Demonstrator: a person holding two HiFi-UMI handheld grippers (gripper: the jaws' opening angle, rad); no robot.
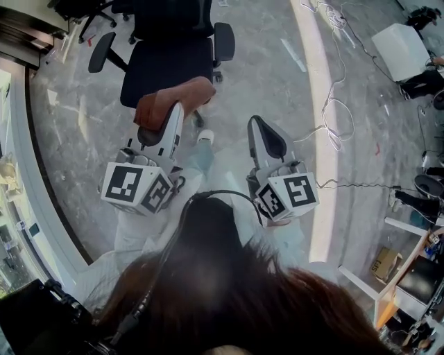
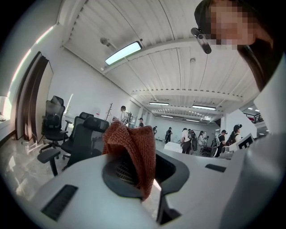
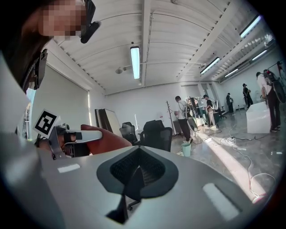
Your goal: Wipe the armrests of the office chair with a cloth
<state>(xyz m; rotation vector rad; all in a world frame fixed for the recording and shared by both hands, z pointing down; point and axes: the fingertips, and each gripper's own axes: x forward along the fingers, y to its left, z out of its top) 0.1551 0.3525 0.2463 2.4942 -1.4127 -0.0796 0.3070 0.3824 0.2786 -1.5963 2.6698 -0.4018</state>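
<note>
The black office chair (image 1: 166, 69) stands ahead of me on the floor, with its armrests at the left (image 1: 100, 52) and right (image 1: 223, 40). My left gripper (image 1: 158, 121) is shut on a rust-coloured cloth (image 1: 175, 100), just short of the seat's front edge. In the left gripper view the cloth (image 2: 132, 145) bunches up out of the shut left gripper (image 2: 134, 172), with the chair (image 2: 85, 136) beyond it to the left. My right gripper (image 1: 257, 123) is shut and holds nothing, to the right of the chair. In the right gripper view the right gripper (image 3: 136, 169) points level toward the chair (image 3: 156, 132).
Loose white cables (image 1: 334, 111) trail over the floor at the right, near a white box (image 1: 402, 48). A second chair (image 1: 83, 10) stands behind the first. A green bin (image 3: 186, 149) and several people stand farther off. A curved ledge (image 1: 41, 201) runs along the left.
</note>
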